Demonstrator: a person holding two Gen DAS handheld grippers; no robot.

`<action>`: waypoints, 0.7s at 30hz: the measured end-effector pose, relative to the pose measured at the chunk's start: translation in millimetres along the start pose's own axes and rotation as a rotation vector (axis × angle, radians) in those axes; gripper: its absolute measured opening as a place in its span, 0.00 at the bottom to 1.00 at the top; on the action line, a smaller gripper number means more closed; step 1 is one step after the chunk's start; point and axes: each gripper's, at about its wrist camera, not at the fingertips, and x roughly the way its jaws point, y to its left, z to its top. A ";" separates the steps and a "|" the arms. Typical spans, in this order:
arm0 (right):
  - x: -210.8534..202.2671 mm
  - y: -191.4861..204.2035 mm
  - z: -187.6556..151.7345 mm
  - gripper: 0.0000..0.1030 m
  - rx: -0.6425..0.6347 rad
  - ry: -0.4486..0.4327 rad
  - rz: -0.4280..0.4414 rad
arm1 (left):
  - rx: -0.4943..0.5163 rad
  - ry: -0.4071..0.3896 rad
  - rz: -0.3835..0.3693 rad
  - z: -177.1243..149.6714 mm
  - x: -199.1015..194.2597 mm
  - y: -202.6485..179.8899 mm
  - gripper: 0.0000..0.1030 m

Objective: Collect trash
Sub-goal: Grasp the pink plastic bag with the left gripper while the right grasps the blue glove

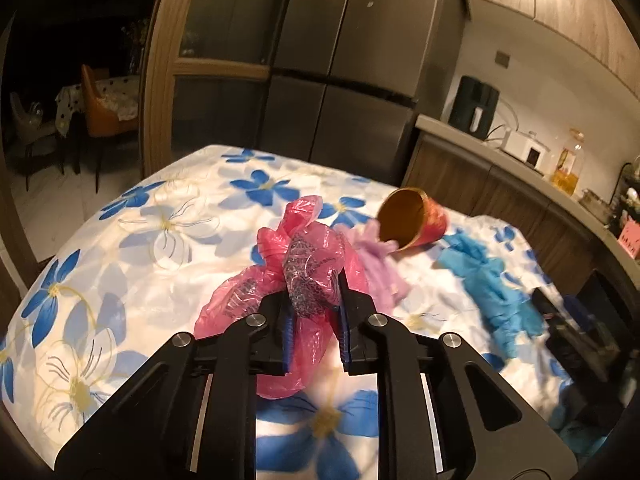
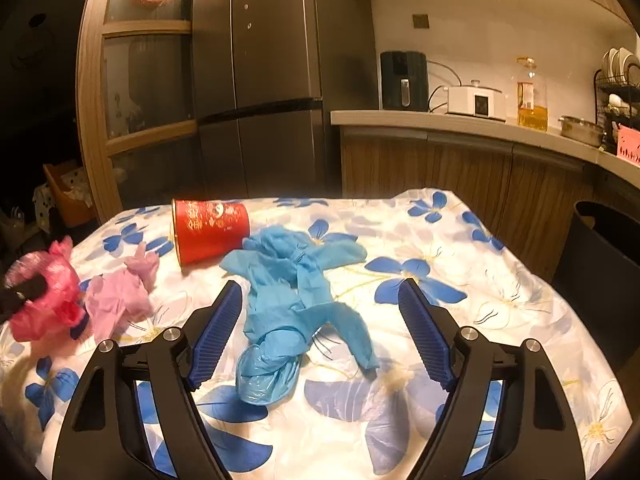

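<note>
Right wrist view: the right tongs [image 2: 320, 322] gape wide and empty over the blue gloves [image 2: 296, 300], whose length runs twelve to six between them, while the left tongs [image 1: 316, 312] pinch the pink bag [image 1: 296, 280] at nine o'clock.

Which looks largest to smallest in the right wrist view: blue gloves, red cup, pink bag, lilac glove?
1. blue gloves, though nearest the camera
2. red cup
3. pink bag and lilac glove look alike; the bag is cut off at the edge.
</note>
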 end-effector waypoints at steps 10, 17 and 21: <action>16.1 16.2 -11.3 0.72 -0.064 0.051 0.013 | 0.028 -0.062 -0.074 0.3 -30.7 -25.9 0.15; 23.3 15.3 -16.1 0.55 -0.059 0.081 0.017 | 0.031 -0.045 -0.077 -3.0 -31.4 -30.1 0.15; 27.1 15.9 -18.4 0.43 -0.065 0.105 0.043 | 0.033 -0.046 -0.079 -4.0 -33.3 -31.9 0.15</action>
